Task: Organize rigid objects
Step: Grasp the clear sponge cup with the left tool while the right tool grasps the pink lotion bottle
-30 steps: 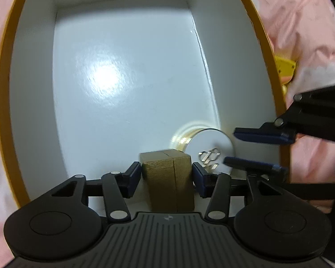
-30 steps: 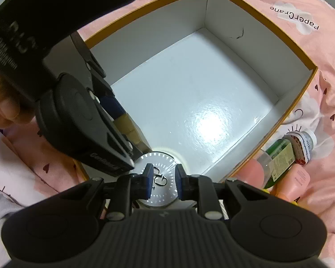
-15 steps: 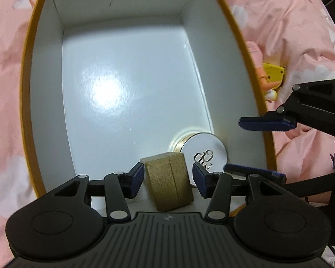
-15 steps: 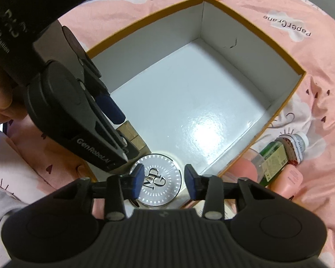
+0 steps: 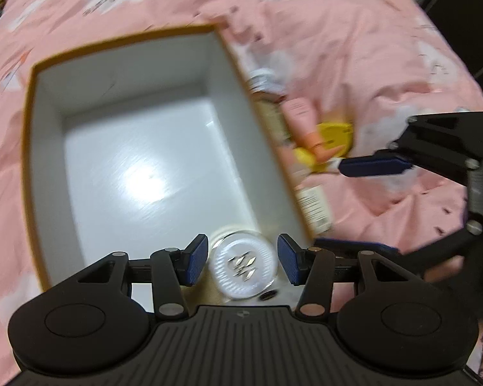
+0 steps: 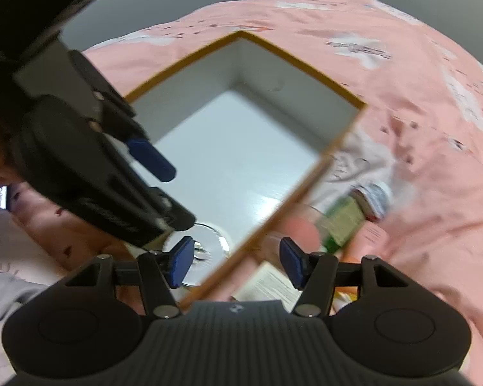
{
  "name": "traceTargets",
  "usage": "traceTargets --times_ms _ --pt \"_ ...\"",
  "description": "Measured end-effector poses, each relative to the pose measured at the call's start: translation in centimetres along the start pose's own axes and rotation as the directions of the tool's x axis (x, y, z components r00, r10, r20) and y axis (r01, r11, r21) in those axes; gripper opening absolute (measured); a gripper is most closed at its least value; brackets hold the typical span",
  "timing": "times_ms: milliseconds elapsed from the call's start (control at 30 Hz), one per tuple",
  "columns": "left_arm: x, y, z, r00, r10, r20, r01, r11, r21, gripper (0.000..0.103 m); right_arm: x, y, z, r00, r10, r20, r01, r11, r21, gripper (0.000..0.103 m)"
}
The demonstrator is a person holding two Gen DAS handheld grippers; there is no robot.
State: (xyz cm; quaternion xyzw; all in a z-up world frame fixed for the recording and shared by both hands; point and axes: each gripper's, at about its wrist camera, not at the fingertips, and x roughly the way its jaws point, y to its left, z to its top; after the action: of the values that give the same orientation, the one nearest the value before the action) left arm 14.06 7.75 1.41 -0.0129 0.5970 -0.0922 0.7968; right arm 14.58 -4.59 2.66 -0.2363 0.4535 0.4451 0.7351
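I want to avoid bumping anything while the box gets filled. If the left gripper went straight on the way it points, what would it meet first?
Probably the round white jar: it sits in the box, framed between the open left gripper fingers, though blur leaves depth unclear.

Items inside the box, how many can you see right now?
1: a round white jar on the floor of the box, in the near corner by the right wall, between the left gripper's open fingers. Anything nearer may be hidden behind the gripper.
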Motion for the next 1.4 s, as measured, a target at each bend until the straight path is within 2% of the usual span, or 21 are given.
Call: traceTargets --times_ms 67,200,300,433,600,700,767,833,900,967,1033,1133,1167,1300,1400 --pt "-0.3 -1.2 0.2 1.0 -0.021 0.022 0.02 0.999 0.042 0.058 -0.4 -0.8 -0.8 0.999 -0.036 0.008 0.035 0.999 0.037 0.067" --pt "-0.7 -3.2 0.4 0.995 -0.065 0.075 0.053 0.987 0.152 0.056 -1.0 -2.9 -2.8 0.996 -0.091 0.028 0.086 0.986 0.142 0.067" --pt "-0.3 -4.6 0.8 0.991 -0.102 0.084 0.081 0.972 0.22 0.052 -1.3 -4.8 -5.0 0.991 -0.125 0.042 0.113 0.967 0.23 0.067" --pt "1.5 -6.5 1.2 0.993 -0.103 0.062 0.081 0.954 0.288 0.05 -0.4 -6.6 -7.6 0.981 -0.19 0.025 0.173 0.932 0.319 0.068" --pt "3.5 -7.9 1.9 0.997 -0.059 0.058 0.034 0.928 0.37 0.05 1.2 -8.1 -10.2 0.983 -0.181 0.02 0.157 0.898 0.411 0.067" --pt "4.5 -8.7 2.6 0.997 -0.018 0.069 -0.016 0.886 0.463 0.051 2.1 -8.6 -10.7 0.988 -0.153 0.033 0.122 0.885 0.449 0.066" --pt "5.3 -8.8 3.3 0.998 0.011 0.063 -0.041 0.86 0.509 0.06 2.5 -8.7 -10.6 0.989 -0.139 0.047 0.102 0.881 0.463 0.064" --pt "6.0 -8.9 4.0 0.997 0.037 0.062 -0.065 0.828 0.556 0.063 2.9 -9.0 -10.4 0.99 -0.131 0.058 0.089 0.878 0.47 0.062" --pt "6.6 -9.1 4.5 0.997 0.048 0.054 -0.07 0.787 0.612 0.069 3.5 -9.4 -10.0 0.989 -0.129 0.065 0.084 0.877 0.473 0.062" --pt "7.2 -9.2 4.9 0.998 0.051 0.04 -0.065 0.751 0.657 0.077 4.2 -9.7 -9.7 0.989 -0.139 0.059 0.096 0.88 0.465 0.062" --pt "7.7 -9.1 5.4 0.999 0.044 0.014 -0.041 0.723 0.69 0.079 4.9 -10.1 -9.5 0.991 -0.126 0.055 0.086 0.885 0.458 0.062" --pt "8.7 -8.7 6.2 0.998 0.054 -0.043 -0.008 0.704 0.71 0.08 5.6 -11.0 -9.0 0.994 -0.097 0.057 0.06 0.887 0.458 0.062" --pt "9.0 -8.6 6.3 0.999 0.015 -0.051 0.026 0.698 0.715 0.081 5.8 -11.3 -8.8 0.994 -0.086 0.061 0.048 0.886 0.46 0.062" --pt "10.1 -8.8 6.6 0.996 0.038 -0.086 0.041 0.643 0.765 0.086 6.2 -12.5 -7.9 0.995 -0.061 0.077 0.017 0.879 0.476 0.059" --pt "11.1 -8.8 7.0 0.99 0.055 -0.132 0.071 0.616 0.784 0.087 7.0 -13.3 -7.4 0.995 -0.052 0.079 0.005 0.867 0.498 0.057"
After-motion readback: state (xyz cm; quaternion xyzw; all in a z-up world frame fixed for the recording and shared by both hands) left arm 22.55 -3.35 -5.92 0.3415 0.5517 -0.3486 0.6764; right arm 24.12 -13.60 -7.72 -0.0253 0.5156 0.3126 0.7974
